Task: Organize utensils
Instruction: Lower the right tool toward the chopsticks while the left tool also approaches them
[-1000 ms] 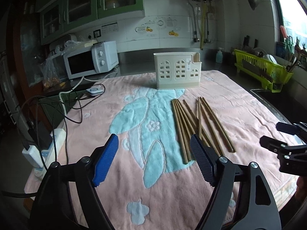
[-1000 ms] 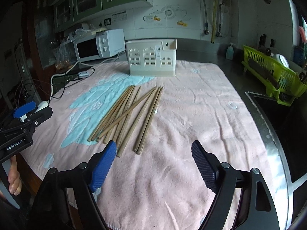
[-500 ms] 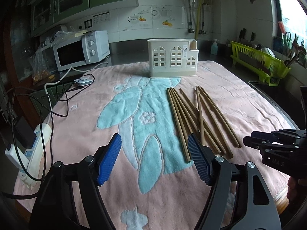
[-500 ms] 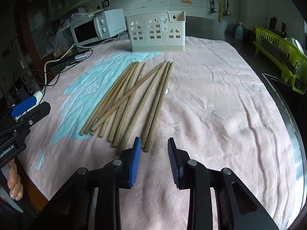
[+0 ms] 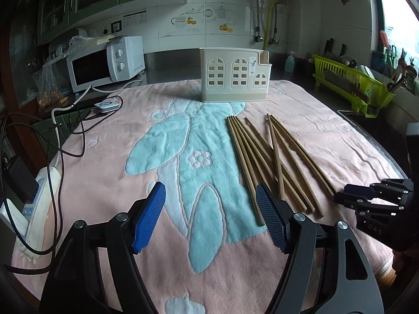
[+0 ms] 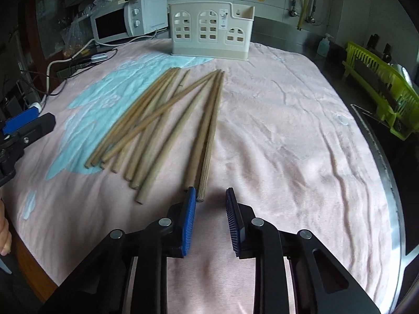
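Several wooden chopsticks [image 5: 264, 157] lie in a loose fan on a pink and blue towel [image 5: 167, 157]; they also show in the right wrist view [image 6: 167, 120]. A cream utensil holder [image 5: 234, 78] with arched holes stands upright at the towel's far edge, also in the right wrist view [image 6: 210, 35]. My left gripper [image 5: 209, 217] is open and empty, low over the towel just left of the chopsticks' near ends. My right gripper [image 6: 210, 218] is partly open and empty, its tips just short of the rightmost chopstick's near end [image 6: 201, 196].
A white microwave [image 5: 104, 62] and a power strip [image 5: 39, 198] with cables sit at the left. A green dish rack [image 5: 351, 83] stands at the right beside a sink edge. The right gripper shows in the left wrist view [image 5: 337, 198].
My right gripper has narrowed its jaws and moved forward and down to the near ends of the rightmost chopsticks. My left gripper has moved slightly forward and stays open.
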Available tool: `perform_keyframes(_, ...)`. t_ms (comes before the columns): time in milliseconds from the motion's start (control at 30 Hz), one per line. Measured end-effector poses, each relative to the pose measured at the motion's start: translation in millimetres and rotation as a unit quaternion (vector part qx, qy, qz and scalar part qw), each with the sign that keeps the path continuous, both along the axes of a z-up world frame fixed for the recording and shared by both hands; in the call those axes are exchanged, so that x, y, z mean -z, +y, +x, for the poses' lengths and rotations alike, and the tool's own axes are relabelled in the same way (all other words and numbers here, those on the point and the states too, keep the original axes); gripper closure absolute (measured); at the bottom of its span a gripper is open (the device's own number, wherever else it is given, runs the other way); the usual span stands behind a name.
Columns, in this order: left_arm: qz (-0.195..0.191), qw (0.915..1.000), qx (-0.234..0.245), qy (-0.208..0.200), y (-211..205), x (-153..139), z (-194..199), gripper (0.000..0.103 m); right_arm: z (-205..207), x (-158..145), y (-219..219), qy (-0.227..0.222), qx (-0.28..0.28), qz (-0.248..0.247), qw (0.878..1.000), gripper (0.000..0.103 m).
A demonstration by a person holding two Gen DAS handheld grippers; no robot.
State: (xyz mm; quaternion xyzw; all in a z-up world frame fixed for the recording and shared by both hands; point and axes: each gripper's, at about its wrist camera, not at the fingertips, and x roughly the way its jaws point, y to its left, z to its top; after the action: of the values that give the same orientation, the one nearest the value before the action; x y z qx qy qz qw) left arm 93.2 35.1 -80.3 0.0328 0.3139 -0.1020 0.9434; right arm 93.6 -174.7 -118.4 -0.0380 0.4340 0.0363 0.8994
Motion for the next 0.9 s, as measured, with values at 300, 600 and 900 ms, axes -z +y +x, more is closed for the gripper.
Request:
perform_keyframes(300,-0.007,1.0000,0.003,0.005,0.6,1.9,0.6,0.032,4.6,-1.4,-11.1,-0.001,0.017,0.002,1.000,0.083)
perform_keyframes(600,-0.021,0.9988,0.043,0.012,-16.5,0.7,1.2,0.032,23.2,1.8,-2.7,-0.001,0.006,0.014,1.000,0.094)
perform_keyframes(900,-0.043,0.9913,0.118,0.037,-49.9,2.2,17.9,0.054,17.9,-2.3,-25.0,-0.009,0.025,0.044,0.999,0.096)
